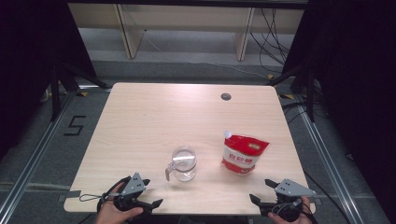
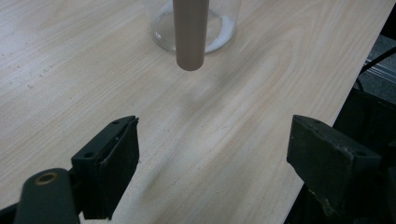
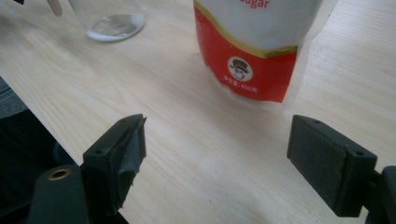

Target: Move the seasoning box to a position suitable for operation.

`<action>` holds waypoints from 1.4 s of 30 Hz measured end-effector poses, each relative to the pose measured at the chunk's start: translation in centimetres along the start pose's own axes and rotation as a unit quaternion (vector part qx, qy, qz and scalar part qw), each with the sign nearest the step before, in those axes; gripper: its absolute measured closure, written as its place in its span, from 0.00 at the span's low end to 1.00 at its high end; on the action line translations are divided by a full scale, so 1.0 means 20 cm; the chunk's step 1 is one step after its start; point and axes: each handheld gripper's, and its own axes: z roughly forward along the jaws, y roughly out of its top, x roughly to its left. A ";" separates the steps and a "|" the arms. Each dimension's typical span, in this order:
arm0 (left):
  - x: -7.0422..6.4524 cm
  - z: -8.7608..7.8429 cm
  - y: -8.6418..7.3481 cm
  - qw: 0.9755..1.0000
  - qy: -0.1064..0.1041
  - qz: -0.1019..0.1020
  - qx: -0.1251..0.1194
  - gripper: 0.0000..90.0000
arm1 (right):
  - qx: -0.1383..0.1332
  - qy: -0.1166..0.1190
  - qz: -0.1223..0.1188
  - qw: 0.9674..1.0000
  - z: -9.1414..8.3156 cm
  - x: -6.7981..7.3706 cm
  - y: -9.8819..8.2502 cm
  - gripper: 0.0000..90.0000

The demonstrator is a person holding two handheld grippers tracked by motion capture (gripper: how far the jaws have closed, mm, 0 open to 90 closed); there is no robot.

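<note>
A clear glass cup [image 1: 183, 163] with a taupe handle [image 2: 190, 32] stands near the table's front middle, with a little white powder at its bottom. To its right stands a red and white sugar pouch [image 1: 243, 153] with a spout at its top left. My left gripper [image 1: 152, 192] rests open at the front edge, left of the cup, its jaws [image 2: 212, 154] pointing at the handle with nothing between them. My right gripper [image 1: 261, 191] is open at the front edge, below the pouch [image 3: 254, 46]. Its jaws [image 3: 215, 158] are empty and face the pouch, with the cup [image 3: 112, 18] farther left.
The light wooden table [image 1: 140, 121] has a round cable hole [image 1: 226, 96] near its far right. Black curtains flank both sides. Cables and wooden furniture legs lie on the floor beyond the far edge.
</note>
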 end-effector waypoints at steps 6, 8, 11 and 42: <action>-0.01 0.01 0.01 1.000 0.001 0.014 -0.002 0.19 | -0.006 -0.004 -0.015 1.000 0.00 -0.01 0.00 0.24; -0.02 0.01 0.01 1.000 0.005 0.011 -0.007 0.19 | -0.007 -0.009 -0.025 1.000 0.00 -0.02 0.00 0.24; -0.02 0.01 0.03 1.000 0.008 0.008 -0.025 0.21 | -0.008 -0.005 -0.011 1.000 0.01 0.00 0.00 0.24; 0.00 0.13 0.20 0.996 0.043 0.032 -0.076 0.79 | 0.010 0.011 -0.034 0.999 0.03 0.00 0.00 0.24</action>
